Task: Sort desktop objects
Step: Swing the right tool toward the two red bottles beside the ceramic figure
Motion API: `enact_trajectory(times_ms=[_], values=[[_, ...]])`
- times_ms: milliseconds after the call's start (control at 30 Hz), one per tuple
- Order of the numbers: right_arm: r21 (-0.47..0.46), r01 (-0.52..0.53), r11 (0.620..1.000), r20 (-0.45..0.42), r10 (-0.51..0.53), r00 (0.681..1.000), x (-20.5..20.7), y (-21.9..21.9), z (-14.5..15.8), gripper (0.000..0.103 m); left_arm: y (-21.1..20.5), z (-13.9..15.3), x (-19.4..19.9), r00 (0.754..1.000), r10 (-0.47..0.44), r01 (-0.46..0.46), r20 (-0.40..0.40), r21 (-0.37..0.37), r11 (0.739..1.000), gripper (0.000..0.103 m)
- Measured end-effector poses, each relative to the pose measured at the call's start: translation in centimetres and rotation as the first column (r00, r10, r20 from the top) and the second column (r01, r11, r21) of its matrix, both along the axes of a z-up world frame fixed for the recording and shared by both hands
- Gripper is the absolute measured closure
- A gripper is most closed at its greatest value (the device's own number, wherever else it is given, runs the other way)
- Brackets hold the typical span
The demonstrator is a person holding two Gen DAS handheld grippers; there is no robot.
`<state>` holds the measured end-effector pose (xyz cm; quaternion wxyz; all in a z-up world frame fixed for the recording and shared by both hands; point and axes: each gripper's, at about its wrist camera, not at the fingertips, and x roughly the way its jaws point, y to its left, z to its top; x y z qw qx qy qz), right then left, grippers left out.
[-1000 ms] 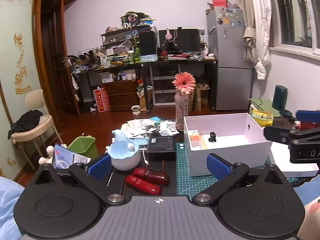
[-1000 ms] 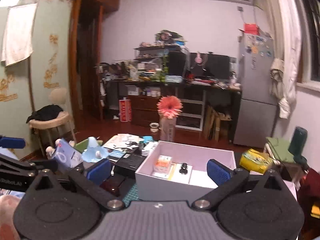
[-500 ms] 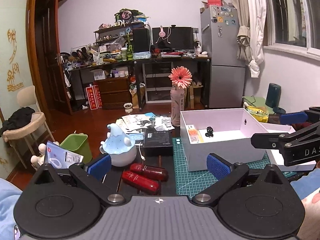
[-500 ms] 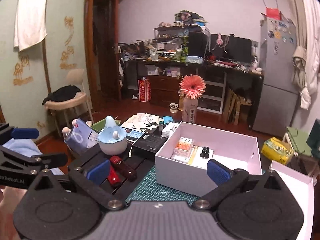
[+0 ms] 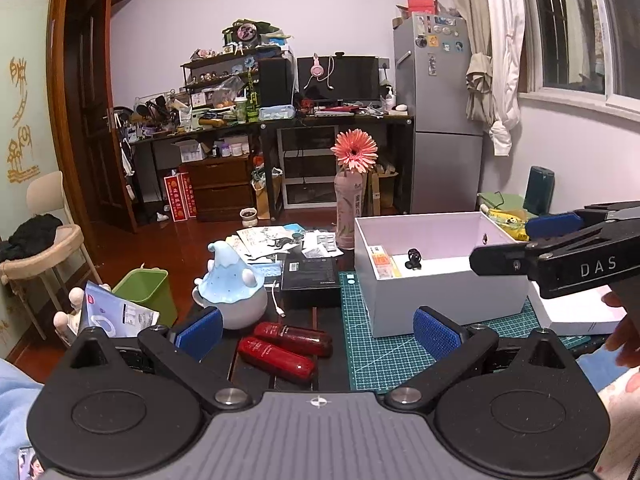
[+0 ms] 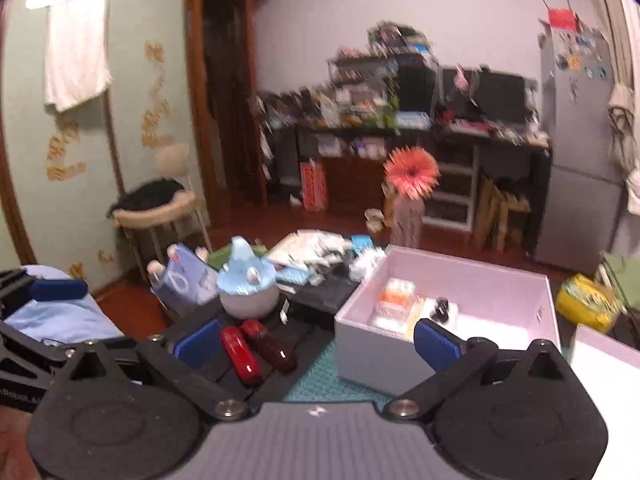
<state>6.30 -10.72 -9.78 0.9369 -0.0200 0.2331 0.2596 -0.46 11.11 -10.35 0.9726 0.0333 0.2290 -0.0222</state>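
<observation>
Over the last second we swung the right gripper left and down: its view went from facing the white box to taking in the two red tubes too, and it is now motion-blurred. The left gripper barely shifted. Both jaws gape wide, holding nothing. The tubes lie side by side on the tabletop, just beside the blue figurine, left of the box. Likely the approach to the tubes; no pick has started.
</observation>
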Motion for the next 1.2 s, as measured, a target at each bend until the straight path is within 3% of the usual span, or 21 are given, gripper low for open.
enact_trajectory(times_ms=[167, 567, 967, 1200], values=[[0.05, -0.013, 0.999, 0.043, 0.01, 0.999, 0.5, -0.6, -0.4, 0.0, 0.2, -0.1, -0.3, 1.0, -0.009, 0.009, 0.011, -0.018, 1.0, 0.0], [-0.071, -0.032, 0.997, 0.025, 0.033, 0.999, 2.9, 0.5, -0.8, 0.0, 0.9, -0.3, -0.3, 0.999, -0.038, 0.039, 0.009, -0.072, 0.997, 0.0], [-0.022, -0.095, 0.995, -0.014, 0.095, 0.995, 5.1, 1.1, -0.9, 0.0, 1.1, -0.6, -0.3, 0.999, -0.042, 0.042, 0.006, -0.083, 0.996, 0.0], [-0.055, -0.14, 0.989, -0.014, 0.14, 0.99, 6.0, 3.0, -1.8, 0.0, 1.5, -0.6, -0.5, 0.999, -0.036, 0.037, 0.013, -0.1, 0.994, 0.0]])
